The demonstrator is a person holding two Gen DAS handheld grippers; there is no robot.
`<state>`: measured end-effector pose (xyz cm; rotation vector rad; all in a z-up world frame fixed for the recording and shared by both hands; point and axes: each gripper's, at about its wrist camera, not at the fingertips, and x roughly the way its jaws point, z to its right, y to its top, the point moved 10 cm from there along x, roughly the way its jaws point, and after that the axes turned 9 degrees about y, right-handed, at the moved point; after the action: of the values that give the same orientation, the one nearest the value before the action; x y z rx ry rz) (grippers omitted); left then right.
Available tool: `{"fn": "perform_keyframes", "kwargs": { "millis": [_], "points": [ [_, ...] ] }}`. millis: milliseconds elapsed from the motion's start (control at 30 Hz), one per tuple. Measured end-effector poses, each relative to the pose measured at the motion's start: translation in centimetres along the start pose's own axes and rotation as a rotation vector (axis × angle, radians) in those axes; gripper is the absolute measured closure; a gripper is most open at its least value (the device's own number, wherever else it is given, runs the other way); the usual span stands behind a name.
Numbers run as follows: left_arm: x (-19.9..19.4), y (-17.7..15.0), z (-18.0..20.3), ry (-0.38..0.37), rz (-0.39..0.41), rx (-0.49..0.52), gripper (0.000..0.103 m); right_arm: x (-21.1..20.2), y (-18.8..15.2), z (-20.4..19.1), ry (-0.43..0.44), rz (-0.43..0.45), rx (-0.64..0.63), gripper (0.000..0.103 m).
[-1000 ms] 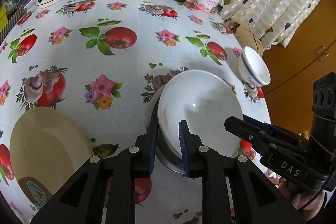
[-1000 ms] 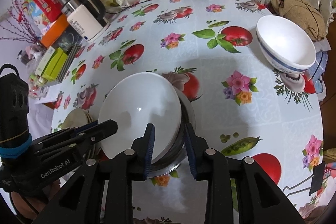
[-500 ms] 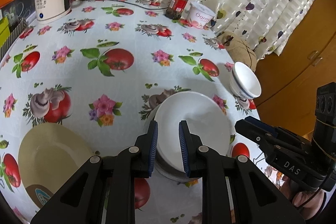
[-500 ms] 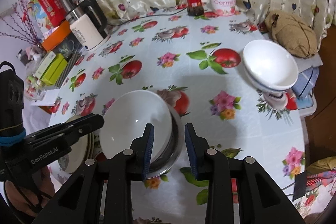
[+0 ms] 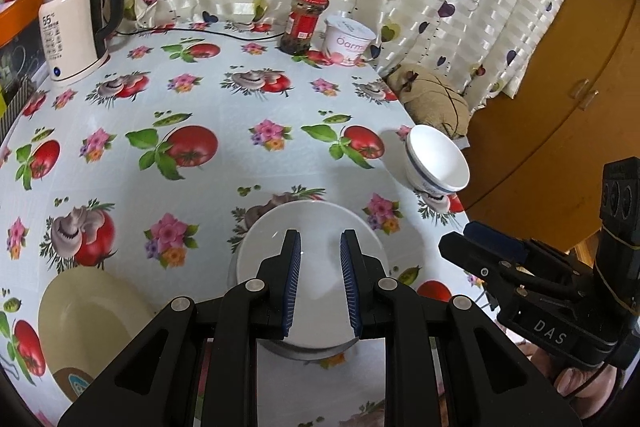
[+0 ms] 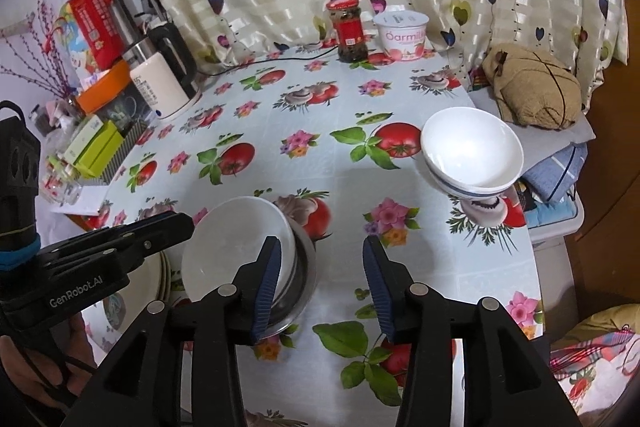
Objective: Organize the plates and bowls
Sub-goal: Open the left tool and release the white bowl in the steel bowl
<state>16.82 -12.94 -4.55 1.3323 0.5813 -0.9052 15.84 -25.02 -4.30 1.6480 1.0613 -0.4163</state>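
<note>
A white bowl (image 5: 316,227) rests inside a steel bowl (image 5: 296,351) near the table's front edge. My left gripper (image 5: 320,267) hovers above it, jaws a narrow gap apart with nothing between them. In the right wrist view the same white bowl (image 6: 236,247) and steel bowl (image 6: 304,267) lie left of my right gripper (image 6: 324,267). Its jaws are opening and hold nothing. Two stacked white bowls with a blue stripe (image 6: 472,151) stand at the right edge. Cream plates (image 5: 88,311) lie at the front left.
At the back of the table stand a kettle (image 5: 76,27), a red-lidded jar (image 5: 306,23) and a yogurt tub (image 5: 348,41). A burlap bundle (image 5: 432,99) lies off the right edge beside a wooden cabinet (image 5: 560,87). Boxes (image 6: 96,147) crowd the left side.
Both grippers have risen and pulled back from the white bowl, which stays in the steel bowl. The right jaws have spread wider. The left gap looks the same.
</note>
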Motion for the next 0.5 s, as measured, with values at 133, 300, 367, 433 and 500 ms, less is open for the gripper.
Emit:
{"fn": "perform_keyframes", "kwargs": {
  "millis": [133,300,367,433,500],
  "points": [
    [0.0,0.4,1.0,-0.001,0.004,0.017,0.082,-0.4,0.0,0.6,-0.001,0.005,0.006,0.058],
    [0.3,0.6,1.6,0.001,0.002,0.03,0.082,-0.7,0.1,1.2,-0.006,0.009,0.015,0.057],
    [0.4,0.6,1.8,0.003,0.001,0.033,0.082,-0.7,0.2,1.4,-0.007,0.009,0.017,0.057],
    [0.4,0.6,1.7,0.004,0.001,0.032,0.082,-0.7,0.3,1.4,-0.004,0.009,0.017,0.057],
    [0.6,0.7,1.7,0.004,-0.003,0.03,0.082,-0.6,0.2,1.5,-0.004,0.007,0.017,0.056]
  ]
}}
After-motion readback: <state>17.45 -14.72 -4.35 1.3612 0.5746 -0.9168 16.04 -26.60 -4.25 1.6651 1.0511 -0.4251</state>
